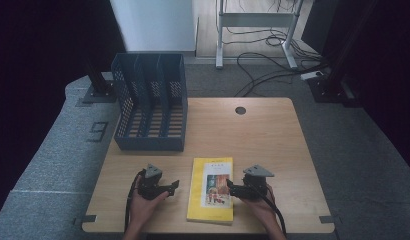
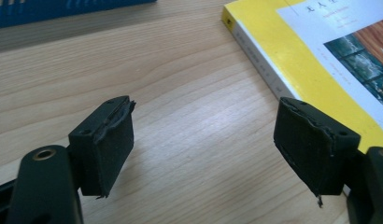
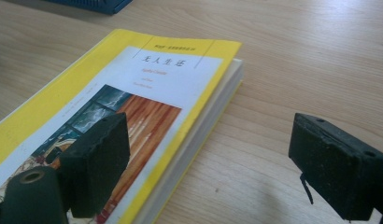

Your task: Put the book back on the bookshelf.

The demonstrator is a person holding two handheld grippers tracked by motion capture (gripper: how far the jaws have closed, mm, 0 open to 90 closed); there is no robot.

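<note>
On the table [image 1: 273, 145], one yellow book [image 1: 211, 196] between two wide-open grippers, left [image 1: 174, 186] and right [image 1: 229, 187]; one file rack [image 1: 150, 102] behind.

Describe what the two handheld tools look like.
Both the left tool and the right tool are black, each with two blocky jaws faced with worn, frayed black pads. A grey three-cornered plate tops each one, and a black cable trails back past the hand.
</note>
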